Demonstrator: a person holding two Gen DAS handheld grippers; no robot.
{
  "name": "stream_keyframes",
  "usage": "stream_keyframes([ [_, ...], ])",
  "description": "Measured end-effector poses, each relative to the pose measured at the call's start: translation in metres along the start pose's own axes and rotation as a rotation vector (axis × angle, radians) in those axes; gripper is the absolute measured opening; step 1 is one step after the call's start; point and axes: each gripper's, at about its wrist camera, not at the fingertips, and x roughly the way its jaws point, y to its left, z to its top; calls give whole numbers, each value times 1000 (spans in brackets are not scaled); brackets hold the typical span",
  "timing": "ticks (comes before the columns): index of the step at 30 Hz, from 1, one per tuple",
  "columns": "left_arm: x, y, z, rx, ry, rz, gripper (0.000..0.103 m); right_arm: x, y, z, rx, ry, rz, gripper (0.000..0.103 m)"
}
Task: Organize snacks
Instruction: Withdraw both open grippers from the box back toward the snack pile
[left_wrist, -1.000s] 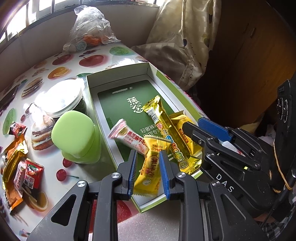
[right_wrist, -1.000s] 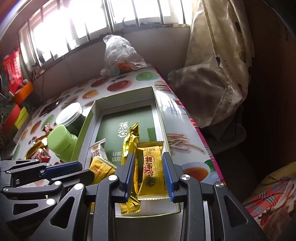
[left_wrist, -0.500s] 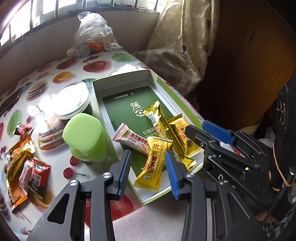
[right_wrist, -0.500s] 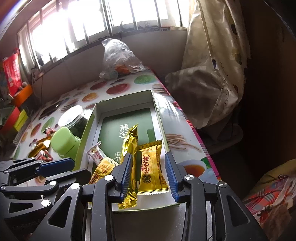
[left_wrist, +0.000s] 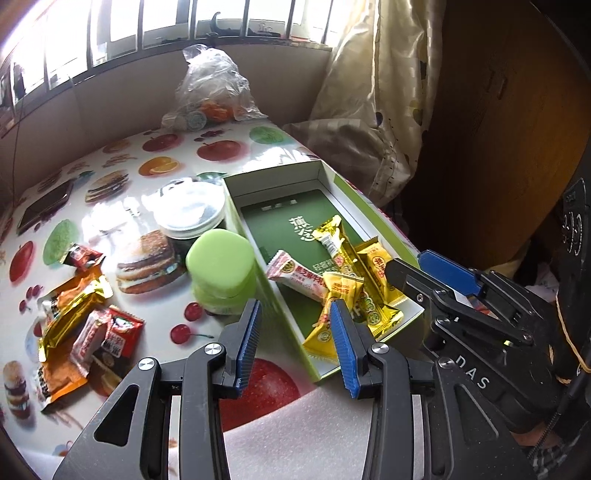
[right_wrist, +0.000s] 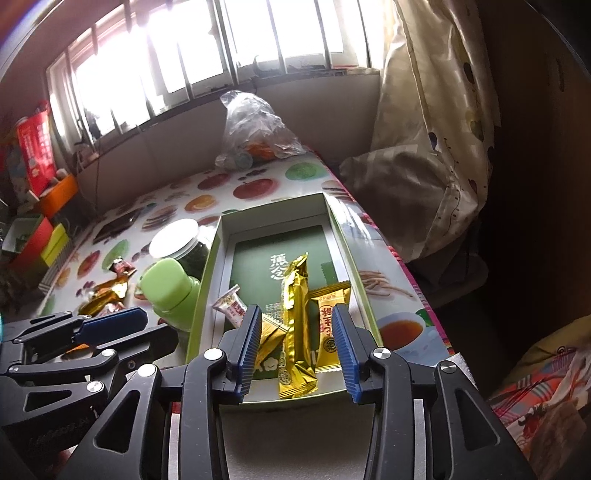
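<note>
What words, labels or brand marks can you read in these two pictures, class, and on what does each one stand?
"DAS": white letters on the black body of the right gripper, seen in the left wrist view.
Large white Chinese characters on the green card lining the open green-and-white cardboard box: too skewed to read.
Red print on the yellow snack packets: too small to read.
Print on the pink-and-white wrapper and the red sachets: blurred.

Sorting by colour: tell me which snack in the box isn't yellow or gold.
The pink-and-white bar, lying at the box's left side; the other packets there are yellow or gold.
</note>
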Motion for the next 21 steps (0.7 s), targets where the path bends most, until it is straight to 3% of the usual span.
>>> stream_keyframes([
  [21, -31, 60, -24, -108, -40, 90, 40, -1, 71, -7, -73, 9, 90, 39],
])
